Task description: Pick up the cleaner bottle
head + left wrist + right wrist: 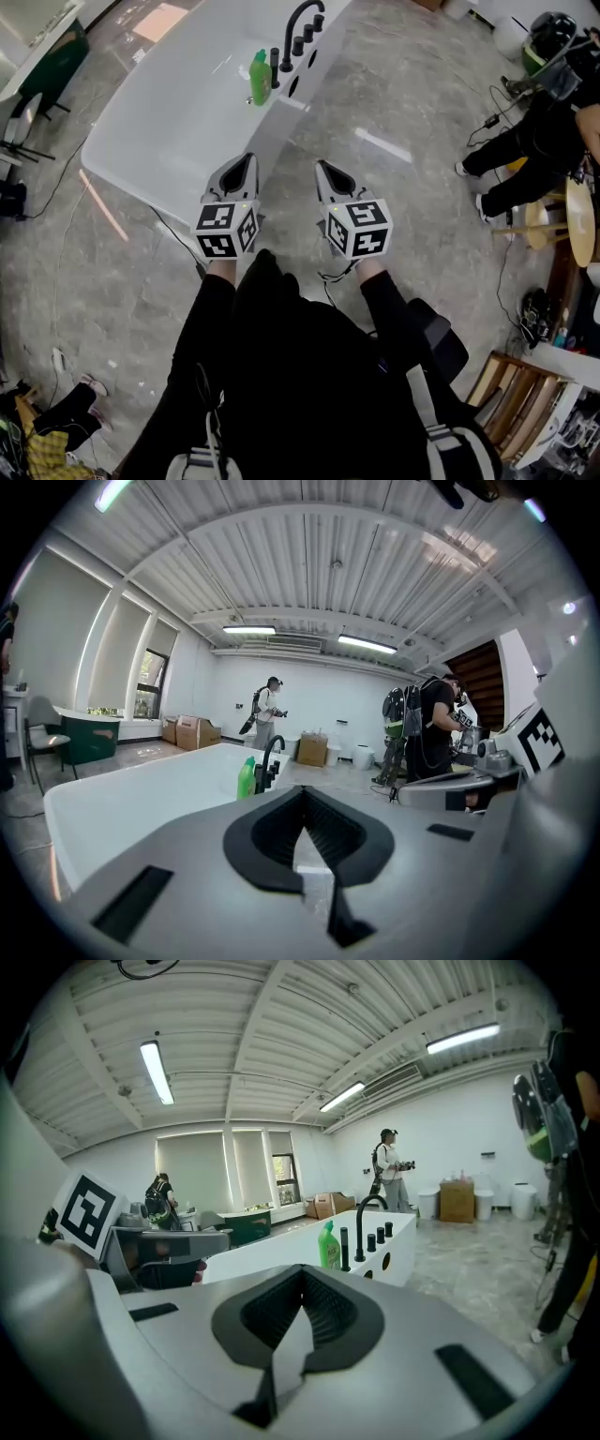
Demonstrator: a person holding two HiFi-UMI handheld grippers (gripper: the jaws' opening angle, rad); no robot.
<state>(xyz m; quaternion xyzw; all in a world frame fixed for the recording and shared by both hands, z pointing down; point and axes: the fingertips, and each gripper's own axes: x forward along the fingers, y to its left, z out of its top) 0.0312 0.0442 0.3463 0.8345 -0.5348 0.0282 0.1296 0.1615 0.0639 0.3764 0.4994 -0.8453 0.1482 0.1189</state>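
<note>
Green against the white tub (169, 112), the cleaner bottle (260, 77) stands upright on the rim just beside the black faucet (298, 28) in my head view, well ahead of the left gripper (246, 159) and right gripper (322, 167), which both point toward it. In the left gripper view, the jaws are pressed together with nothing between them, and the bottle is far past the tips. In the right gripper view, the jaws are likewise closed and empty. The bottle seems to stand clear of the faucet, though it's small here.
</note>
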